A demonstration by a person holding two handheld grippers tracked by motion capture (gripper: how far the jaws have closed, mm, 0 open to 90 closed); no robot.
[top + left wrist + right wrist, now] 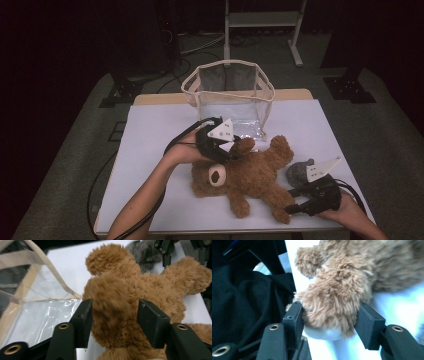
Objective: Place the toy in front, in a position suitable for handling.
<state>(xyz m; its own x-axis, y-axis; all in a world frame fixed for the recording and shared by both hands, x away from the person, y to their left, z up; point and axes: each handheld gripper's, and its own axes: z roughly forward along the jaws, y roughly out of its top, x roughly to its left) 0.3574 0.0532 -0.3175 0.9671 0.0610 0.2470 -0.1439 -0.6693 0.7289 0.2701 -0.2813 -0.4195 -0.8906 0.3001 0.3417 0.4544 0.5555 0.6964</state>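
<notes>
Between both tongs (2 pairs) lies the teddy bear (250,175), each limb gripped.

White-topped table (150,125) with a pale wooden edge stands on grey carpeted floor (60,165). The surroundings are dark; a light metal frame (262,22) stands behind, with black cables (197,45) on the floor.

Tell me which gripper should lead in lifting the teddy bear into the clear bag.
Left, probably. The left gripper has the teddy bear's arm between its jaws, right beside the clear bag. The right gripper straddles a leg at the table's near edge, farther from the bag.
</notes>
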